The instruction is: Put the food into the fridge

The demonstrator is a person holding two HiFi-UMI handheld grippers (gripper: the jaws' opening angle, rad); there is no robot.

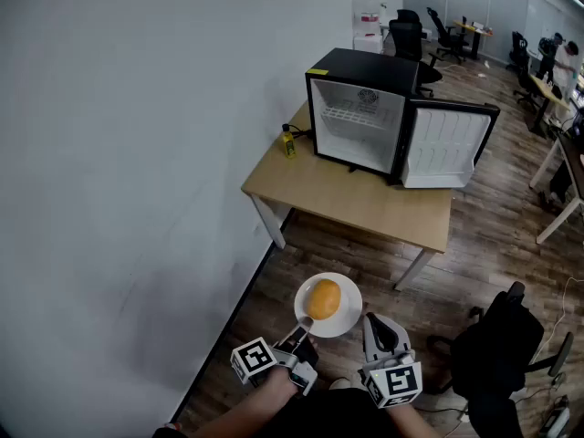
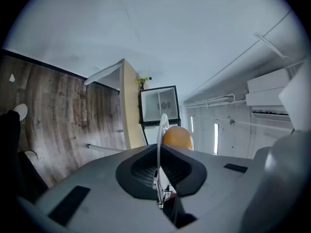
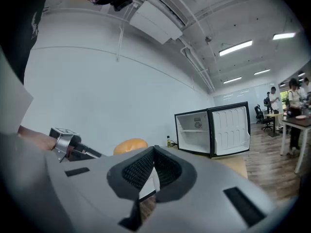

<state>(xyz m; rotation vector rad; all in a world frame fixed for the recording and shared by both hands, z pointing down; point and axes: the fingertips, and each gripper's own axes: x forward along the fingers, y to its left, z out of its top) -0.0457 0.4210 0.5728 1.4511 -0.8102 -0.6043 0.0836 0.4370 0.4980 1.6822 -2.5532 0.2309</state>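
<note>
An orange-brown bun lies on a small white plate held above the wooden floor. My left gripper is shut on the plate's near rim; in the left gripper view the plate runs edge-on between the pads, with the bun beyond. My right gripper sits at the plate's right rim, its jaws shut with nothing seen clamped. The black mini fridge stands on the table ahead, its door swung open to the right and its white inside showing a wire shelf.
A small yellow bottle stands on the table left of the fridge. A white wall runs along the left. A black office chair is at my right. Further desks, chairs and people fill the far right of the room.
</note>
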